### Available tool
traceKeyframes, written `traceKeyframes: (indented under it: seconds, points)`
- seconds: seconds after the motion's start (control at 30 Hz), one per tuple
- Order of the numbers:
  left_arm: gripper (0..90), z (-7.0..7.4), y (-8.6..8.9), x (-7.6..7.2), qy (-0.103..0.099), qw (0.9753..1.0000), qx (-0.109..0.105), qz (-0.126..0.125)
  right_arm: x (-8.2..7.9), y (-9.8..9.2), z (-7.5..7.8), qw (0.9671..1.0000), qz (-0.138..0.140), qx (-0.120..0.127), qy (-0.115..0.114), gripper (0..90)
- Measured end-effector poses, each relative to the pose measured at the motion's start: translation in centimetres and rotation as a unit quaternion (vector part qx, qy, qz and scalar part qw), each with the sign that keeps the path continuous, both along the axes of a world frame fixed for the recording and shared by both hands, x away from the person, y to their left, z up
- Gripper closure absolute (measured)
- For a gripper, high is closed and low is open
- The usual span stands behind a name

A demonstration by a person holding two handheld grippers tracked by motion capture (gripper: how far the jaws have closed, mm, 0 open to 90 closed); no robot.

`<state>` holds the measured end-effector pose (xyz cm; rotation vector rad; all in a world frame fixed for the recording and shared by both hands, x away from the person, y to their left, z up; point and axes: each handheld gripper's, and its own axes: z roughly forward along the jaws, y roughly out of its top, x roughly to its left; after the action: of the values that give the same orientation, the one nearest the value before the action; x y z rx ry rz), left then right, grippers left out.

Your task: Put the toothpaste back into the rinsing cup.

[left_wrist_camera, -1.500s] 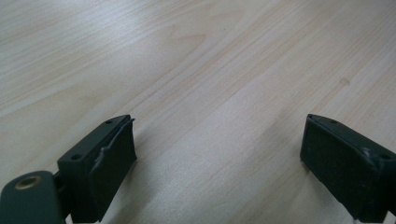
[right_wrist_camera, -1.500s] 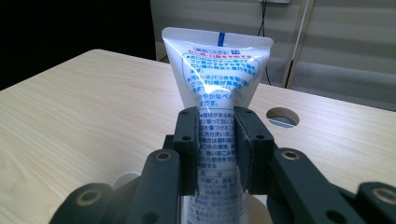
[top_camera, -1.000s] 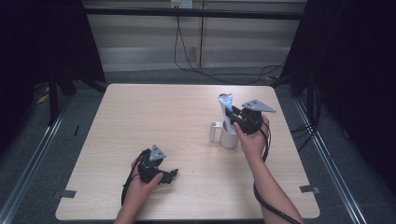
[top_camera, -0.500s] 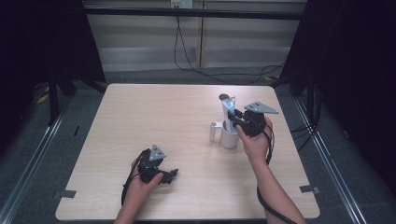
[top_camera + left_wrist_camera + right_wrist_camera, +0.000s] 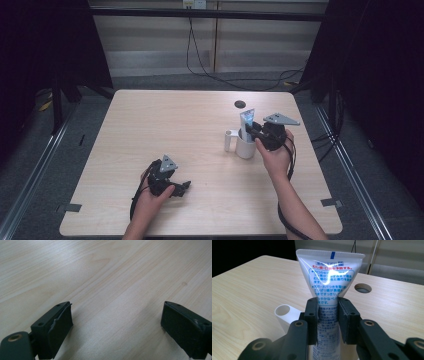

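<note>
The right gripper has its fingers closed on a toothpaste tube, pinching it around the middle. The tube stands upright, crimped end up, with its lower end down in a white cup that sits at about 3 o'clock on the desk. A side holder juts from the cup toward 9 o'clock. Whether the tube's bottom already rests on the cup floor cannot be told.

The left gripper lies low on the desk at about 7 o'clock, well apart from the cup, its fingers spread wide and holding nothing.

The likely step is setting the tube into the cup, and the risks follow from that. The cup looks light and nothing steadies it, so a sideways push from the right hand could tip it or slide it toward the desk's 3 o'clock edge. The tube is soft; a hard pinch could crease it or make it slip. If it is let go while leaning, its tall flat end could swing over and drag the cup down. A round cable hole lies just beyond the cup at 12 o'clock.
</note>
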<state>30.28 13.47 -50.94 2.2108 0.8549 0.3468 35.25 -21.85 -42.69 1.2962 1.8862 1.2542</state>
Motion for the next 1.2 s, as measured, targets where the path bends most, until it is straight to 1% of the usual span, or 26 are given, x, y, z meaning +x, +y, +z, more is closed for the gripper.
traceKeyframes:
  seconds: [0.17, 0.2, 0.5, 0.53, 0.7, 0.77, 0.8, 0.83, 0.87, 0.9, 0.93, 1.0, 1.03, 1.07, 1.17, 1.2]
  points:
    - [9.9, 0.0, 0.0, 0.0, 0.0, 1.0, 0.0, 0.0, -0.1, 0.0, -0.1, 1.0, 0.002, -0.003, 0.002, 70.8]
    - [10.0, 0.0, 0.0, 0.0, 0.0, 1.0, 0.0, 0.0, -0.1, 0.0, -0.2, 1.0, 0.002, -0.003, 0.006, 70.9]
    - [10.0, 0.0, 0.0, 0.0, 0.0, 1.0, 0.0, 0.0, -0.2, -0.1, -0.4, 0.9999, 0.005, -0.003, 0.015, 70.6]
    - [9.9, 0.0, 0.0, 0.0, 0.0, 1.0, 0.0, 0.0, -0.2, -0.1, -0.4, 0.9998, 0.006, -0.003, 0.02, 70.7]
    - [9.9, 0.0, 0.0, 0.0, 0.0, 1.0, 0.0, 0.0, -0.2, -0.2, -0.5, 0.9997, 0.007, -0.002, 0.023, 70.3]
    - [9.9, 0.0, 0.0, 0.0, 0.0, 1.0, 0.0, 0.0, -0.2, -0.2, -0.5, 0.9997, 0.008, -0.002, 0.023, 70.4]
    - [9.9, 0.0, 0.0, 0.0, 0.0, 1.0, 0.0, 0.0, -0.2, -0.2, -0.4, 0.9997, 0.007, -0.001, 0.022, 76.2]
    - [9.9, 0.0, 0.0, 0.0, 0.0, 1.0, 0.0, 0.0, -0.4, -0.5, 0.2, 0.9998, 0.007, 0.021, 0.003, 75.5]
    - [9.9, 0.0, 0.0, 0.0, 0.0, 1.0, 0.0, 0.0, -0.4, -0.5, 0.6, 0.9997, 0.007, 0.025, 0.0, 75.2]
    - [9.9, 0.0, 0.0, 0.0, 0.0, 1.0, 0.0, 0.0, -0.4, -0.5, 1.0, 0.9997, 0.008, 0.022, -0.001, 74.4]
    - [9.9, 0.0, 0.0, 0.0, 0.0, 1.0, 0.0, 0.0, -0.4, -0.5, 1.0, 0.9997, 0.008, 0.022, -0.001, 74.4]
    - [9.9, 0.0, 0.0, 0.0, 0.0, 1.0, 0.0, 0.0, -0.4, -0.3, 1.8, 0.9999, 0.01, 0.004, 0.003, 71.0]
    - [9.9, 0.0, 0.0, 0.0, 0.0, 1.0, 0.0, 0.0, -0.4, -0.3, 1.8, 0.9999, 0.01, 0.004, 0.003, 71.0]
    - [9.9, 0.0, 0.0, 0.0, 0.0, 1.0, 0.0, 0.0, -0.4, -0.2, 1.8, 0.9999, 0.008, -0.008, 0.006, 67.5]
    - [9.9, 0.0, 0.0, 0.0, 0.0, 1.0, 0.0, 0.0, -0.4, -0.2, 1.6, 0.9998, 0.008, -0.014, 0.01, 65.4]
    - [9.9, 0.0, 0.0, 0.0, 0.0, 1.0, 0.0, 0.0, -0.4, -0.1, 1.4, 0.9997, 0.007, -0.022, 0.014, 63.7]
